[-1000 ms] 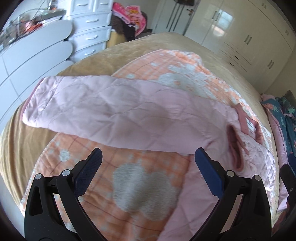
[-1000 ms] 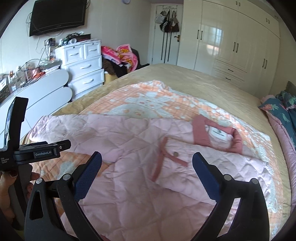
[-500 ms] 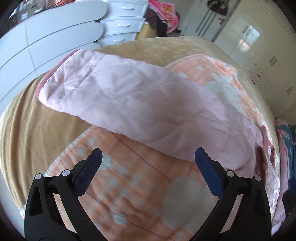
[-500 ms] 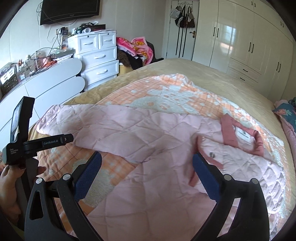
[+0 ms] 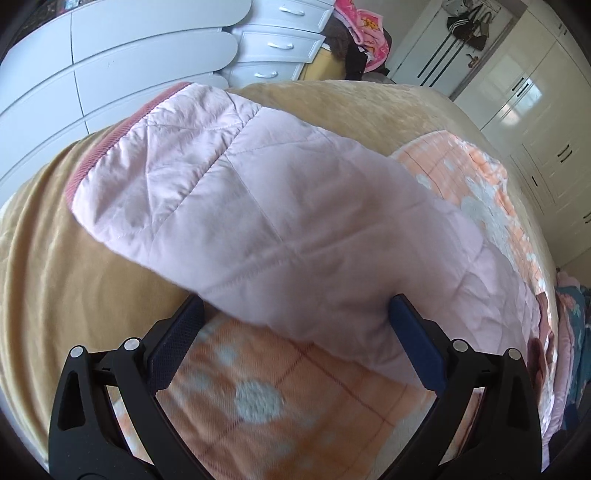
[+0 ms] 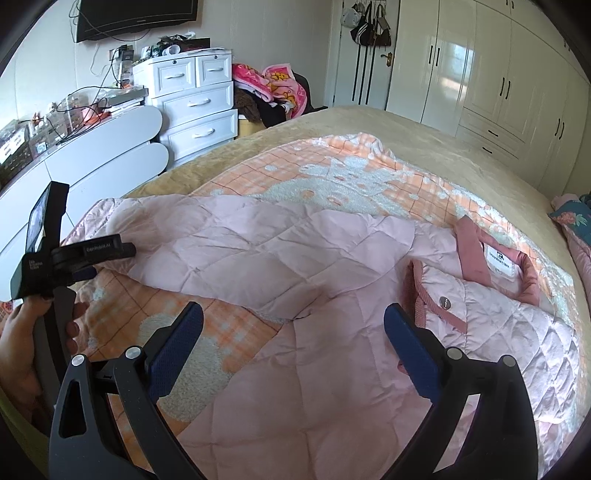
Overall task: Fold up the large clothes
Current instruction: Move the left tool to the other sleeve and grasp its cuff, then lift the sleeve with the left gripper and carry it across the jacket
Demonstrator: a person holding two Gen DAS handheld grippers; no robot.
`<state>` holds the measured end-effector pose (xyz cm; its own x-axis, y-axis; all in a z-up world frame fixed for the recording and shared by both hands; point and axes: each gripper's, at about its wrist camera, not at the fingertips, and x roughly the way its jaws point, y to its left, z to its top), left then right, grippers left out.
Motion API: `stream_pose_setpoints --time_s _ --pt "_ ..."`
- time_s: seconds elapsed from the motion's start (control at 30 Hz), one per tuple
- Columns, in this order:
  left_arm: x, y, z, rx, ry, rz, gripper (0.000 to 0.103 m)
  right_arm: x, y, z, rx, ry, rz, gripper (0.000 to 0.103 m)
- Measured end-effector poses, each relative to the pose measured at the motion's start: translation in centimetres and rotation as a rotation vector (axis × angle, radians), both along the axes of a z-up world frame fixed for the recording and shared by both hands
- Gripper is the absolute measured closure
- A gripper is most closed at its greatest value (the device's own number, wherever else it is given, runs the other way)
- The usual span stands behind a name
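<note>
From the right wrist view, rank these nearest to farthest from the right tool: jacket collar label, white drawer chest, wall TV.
Measured from the right tool, which hangs open over the pink jacket:
1. Collar label, ahead to the right on the bed.
2. White drawer chest, beyond the bed's far left edge.
3. Wall TV, above and behind the chest, far left.

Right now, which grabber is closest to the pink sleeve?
The left gripper. Its open fingers sit at the edge of the jacket's outstretched sleeve. The right gripper hangs open over the jacket's body instead.
</note>
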<state>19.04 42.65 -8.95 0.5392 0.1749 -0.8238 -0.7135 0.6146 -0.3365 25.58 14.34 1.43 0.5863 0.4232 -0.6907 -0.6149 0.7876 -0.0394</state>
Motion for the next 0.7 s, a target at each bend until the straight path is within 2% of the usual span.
stream_pose_setpoints --time_s 0.3,0.33,0.4,0.43,0.47,0.57,0.7 --pt "1.4 2.0 -0.6 -0.037 -0.066 0.029 0.010 0.4 -0.6 0.0 -0.003 -0.002 -0.011 0.005" --pt "1.7 2.1 -0.6 -0.038 -0.071 0.034 0.017 0.3 -0.8 0.0 -0.003 -0.005 -0.011 0.005" --pt "1.9 2.2 -0.1 -0.025 -0.089 0.037 0.041 0.3 -1.2 0.3 -0.001 -0.010 -0.016 0.005" --pt "1.9 2.2 0.2 -0.023 -0.103 0.032 0.062 0.3 -1.4 0.4 0.001 -0.013 -0.019 0.005" --pt "2.0 2.0 0.7 -0.017 -0.118 0.022 0.074 0.2 -1.8 0.6 0.006 -0.017 -0.023 0.005" --pt "2.0 0.9 3.2 0.046 -0.156 -0.017 0.086 0.3 -2.7 1.3 0.021 -0.025 -0.039 0.005" --pt "1.7 -0.9 6.9 0.111 -0.221 -0.049 0.088 0.3 -4.4 2.3 0.048 -0.031 -0.066 0.005"
